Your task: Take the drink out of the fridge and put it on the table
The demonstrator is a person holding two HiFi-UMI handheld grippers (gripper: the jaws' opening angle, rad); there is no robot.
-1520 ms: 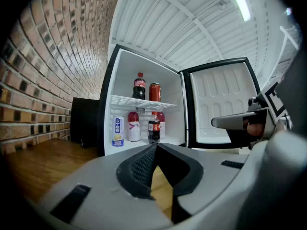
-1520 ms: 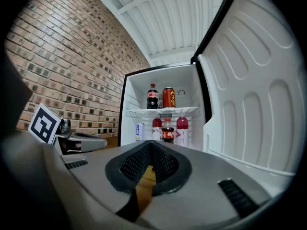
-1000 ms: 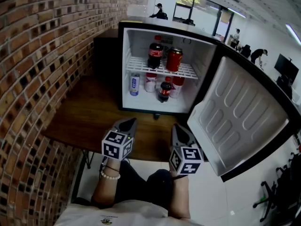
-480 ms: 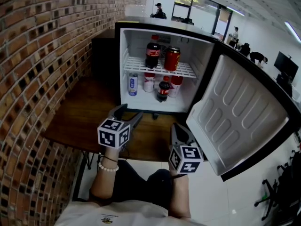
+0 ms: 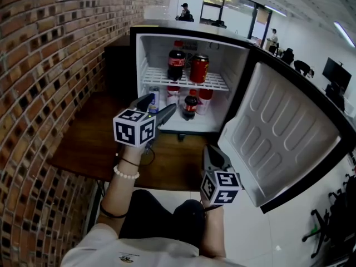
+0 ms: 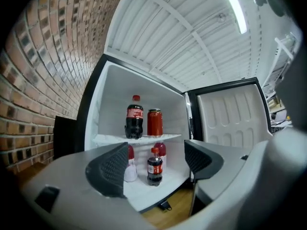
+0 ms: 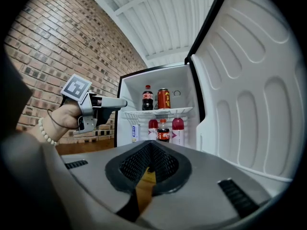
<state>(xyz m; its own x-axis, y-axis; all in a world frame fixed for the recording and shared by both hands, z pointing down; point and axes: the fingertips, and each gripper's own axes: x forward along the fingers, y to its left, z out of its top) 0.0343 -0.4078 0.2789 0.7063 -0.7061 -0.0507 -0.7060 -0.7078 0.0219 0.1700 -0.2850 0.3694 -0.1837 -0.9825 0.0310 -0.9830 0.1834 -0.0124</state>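
The small black fridge (image 5: 139,38) stands open on the wooden table (image 5: 94,143). On its floor stand a small cola bottle (image 5: 190,105), a slim white can (image 5: 154,99) and red-capped bottles (image 5: 204,100). The wire shelf carries a bigger cola bottle (image 5: 176,61) and a red can (image 5: 199,68). My left gripper (image 5: 158,106) is raised in front of the fridge, short of its opening. Its jaws are opening, with nothing between them. In the left gripper view the small cola bottle (image 6: 154,166) shows far off between the jaws. My right gripper (image 5: 211,150) hangs low by the table edge, shut and empty.
The fridge door (image 5: 278,143) swings wide to the right, close beside my right gripper. A brick wall (image 5: 50,65) runs along the left. People stand far back in the room.
My left gripper has risen from the table edge and moved forward toward the fridge, and its jaws have gone from shut to open. The right gripper has stayed in place.
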